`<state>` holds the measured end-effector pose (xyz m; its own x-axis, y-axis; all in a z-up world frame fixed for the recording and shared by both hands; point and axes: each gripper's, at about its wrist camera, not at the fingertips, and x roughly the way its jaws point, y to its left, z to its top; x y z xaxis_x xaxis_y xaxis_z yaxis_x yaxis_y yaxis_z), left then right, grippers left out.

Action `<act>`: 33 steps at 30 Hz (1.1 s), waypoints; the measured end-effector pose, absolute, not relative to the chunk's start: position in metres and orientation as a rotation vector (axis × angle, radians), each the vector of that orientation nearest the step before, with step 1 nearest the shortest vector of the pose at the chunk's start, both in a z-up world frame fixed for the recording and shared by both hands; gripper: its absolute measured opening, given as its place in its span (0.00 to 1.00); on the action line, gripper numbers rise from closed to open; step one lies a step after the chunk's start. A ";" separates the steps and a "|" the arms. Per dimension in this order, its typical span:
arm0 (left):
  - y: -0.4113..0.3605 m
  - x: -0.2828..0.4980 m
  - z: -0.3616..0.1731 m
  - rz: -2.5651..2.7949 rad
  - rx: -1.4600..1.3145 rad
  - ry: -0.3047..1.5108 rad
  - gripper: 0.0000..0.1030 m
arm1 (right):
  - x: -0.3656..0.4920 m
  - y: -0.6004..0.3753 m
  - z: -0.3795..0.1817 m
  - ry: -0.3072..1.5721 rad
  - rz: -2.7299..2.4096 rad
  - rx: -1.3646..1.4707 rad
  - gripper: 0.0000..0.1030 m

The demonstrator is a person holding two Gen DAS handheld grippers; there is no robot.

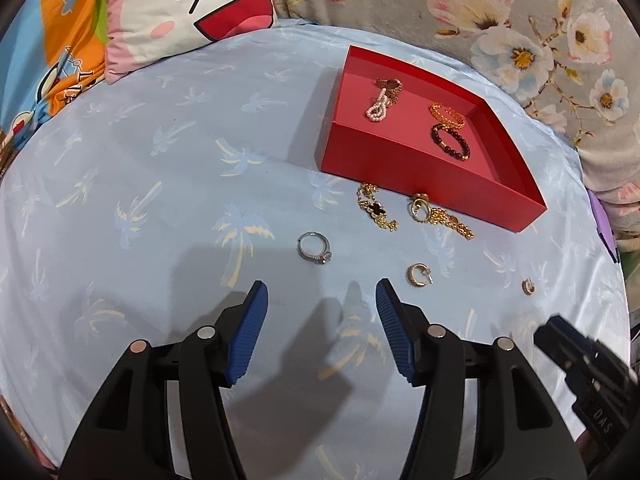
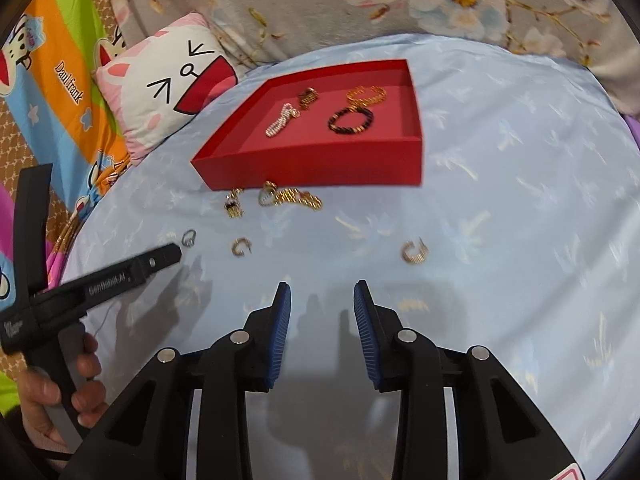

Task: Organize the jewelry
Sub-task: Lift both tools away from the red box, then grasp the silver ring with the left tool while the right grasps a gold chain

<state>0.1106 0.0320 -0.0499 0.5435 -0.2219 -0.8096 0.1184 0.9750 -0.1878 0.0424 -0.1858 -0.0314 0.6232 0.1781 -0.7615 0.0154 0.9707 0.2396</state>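
Note:
A red tray (image 1: 384,152) (image 2: 320,164) lies on the blue sheet and holds a pearl piece (image 1: 378,107), a gold bracelet (image 1: 447,115) and a dark bead bracelet (image 1: 450,142). In front of it lie a gold clover chain (image 1: 375,208), a gold chain with rings (image 1: 438,214), a silver ring (image 1: 315,249), a gold hoop earring (image 1: 419,275) and a second hoop (image 1: 529,286) (image 2: 414,252). My left gripper (image 1: 322,292) is open and empty, just short of the silver ring. My right gripper (image 2: 322,292) is open and empty, left of the second hoop.
A cartoon-face pillow (image 1: 188,4) (image 2: 168,84) lies at the back left. A floral quilt (image 1: 520,20) runs along the back and right. A colourful cartoon blanket (image 2: 60,80) lies at the left. The sheet (image 1: 160,200) is flat around the jewelry.

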 end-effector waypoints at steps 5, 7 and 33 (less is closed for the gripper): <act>0.037 0.119 -0.054 -0.187 -0.123 0.984 0.53 | 0.082 -0.177 -0.037 0.891 0.119 0.221 0.32; 0.040 0.123 -0.055 -0.184 -0.132 0.985 0.53 | 0.098 -0.175 -0.042 0.896 0.121 0.214 0.32; 0.038 0.135 -0.064 -0.199 -0.129 0.987 0.53 | 0.131 -0.177 -0.060 0.909 0.139 0.151 0.03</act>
<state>0.1354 0.0376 -0.0636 0.5355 -0.2252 -0.8139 0.1081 0.9741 -0.1984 0.1309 -0.1769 -0.0595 0.6068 0.1836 -0.7733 -0.0558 0.9804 0.1890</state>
